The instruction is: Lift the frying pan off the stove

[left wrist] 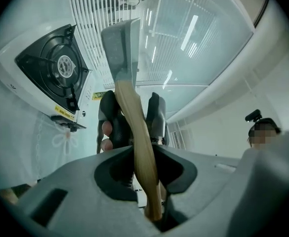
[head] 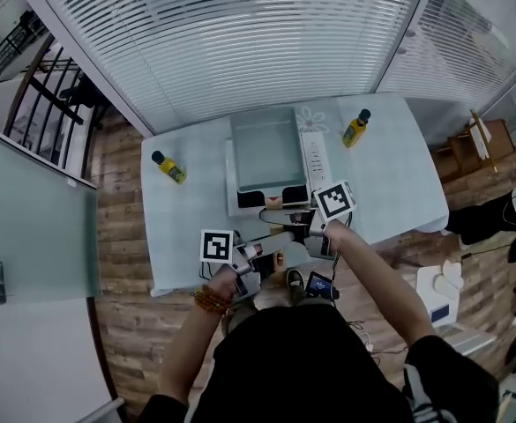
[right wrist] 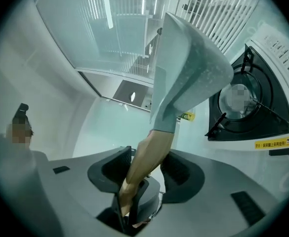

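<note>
A pale grey-green square frying pan (head: 266, 151) with a wooden handle (head: 280, 236) hangs above the white stove (head: 313, 155) on the table. Both grippers hold the handle. My right gripper (head: 309, 228) is shut on it nearer the pan, and my left gripper (head: 250, 259) is shut on it nearer its end. In the left gripper view the handle (left wrist: 137, 132) runs up between the jaws of the left gripper (left wrist: 145, 168) to the pan (left wrist: 120, 43). In the right gripper view the handle (right wrist: 149, 154) passes through the right gripper (right wrist: 145, 169); the pan (right wrist: 186, 73) stands clear of the black burner (right wrist: 250, 100).
Two yellow bottles with dark caps stand on the pale table (head: 390, 179): one at the left (head: 169, 167), one at the back right (head: 355, 129). The stove's dark knobs (head: 275, 198) face the person. White blinds hang behind; wooden floor lies around the table.
</note>
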A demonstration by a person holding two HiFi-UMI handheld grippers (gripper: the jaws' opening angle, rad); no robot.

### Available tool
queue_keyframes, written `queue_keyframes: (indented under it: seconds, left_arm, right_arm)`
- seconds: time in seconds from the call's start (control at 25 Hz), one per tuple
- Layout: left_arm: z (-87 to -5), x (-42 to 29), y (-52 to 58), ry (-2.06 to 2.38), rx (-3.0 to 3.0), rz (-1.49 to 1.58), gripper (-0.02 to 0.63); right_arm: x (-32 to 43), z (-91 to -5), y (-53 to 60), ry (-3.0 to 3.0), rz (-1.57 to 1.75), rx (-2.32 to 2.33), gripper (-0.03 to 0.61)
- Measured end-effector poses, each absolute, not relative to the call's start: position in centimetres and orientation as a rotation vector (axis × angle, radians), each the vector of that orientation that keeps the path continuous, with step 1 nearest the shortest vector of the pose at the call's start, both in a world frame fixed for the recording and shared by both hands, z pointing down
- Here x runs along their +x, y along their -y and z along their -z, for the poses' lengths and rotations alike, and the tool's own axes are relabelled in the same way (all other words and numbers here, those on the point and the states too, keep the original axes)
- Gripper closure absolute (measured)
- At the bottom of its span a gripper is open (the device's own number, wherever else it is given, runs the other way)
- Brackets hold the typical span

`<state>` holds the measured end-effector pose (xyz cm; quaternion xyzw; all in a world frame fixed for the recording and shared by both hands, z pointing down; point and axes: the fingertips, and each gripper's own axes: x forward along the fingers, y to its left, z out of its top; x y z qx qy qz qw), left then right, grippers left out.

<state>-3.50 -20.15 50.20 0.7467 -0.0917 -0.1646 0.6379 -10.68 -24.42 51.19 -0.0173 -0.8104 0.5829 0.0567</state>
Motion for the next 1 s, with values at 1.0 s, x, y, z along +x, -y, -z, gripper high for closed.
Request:
queue_keyframes:
  seconds: [1.0]
  left_arm:
    - [-42.9,-1.9,19.4,0.11,1.881,0.299,0.522]
  right_arm:
    - [-9.6,-42.9,23.9,2.617,-1.553,-0.156,0.387]
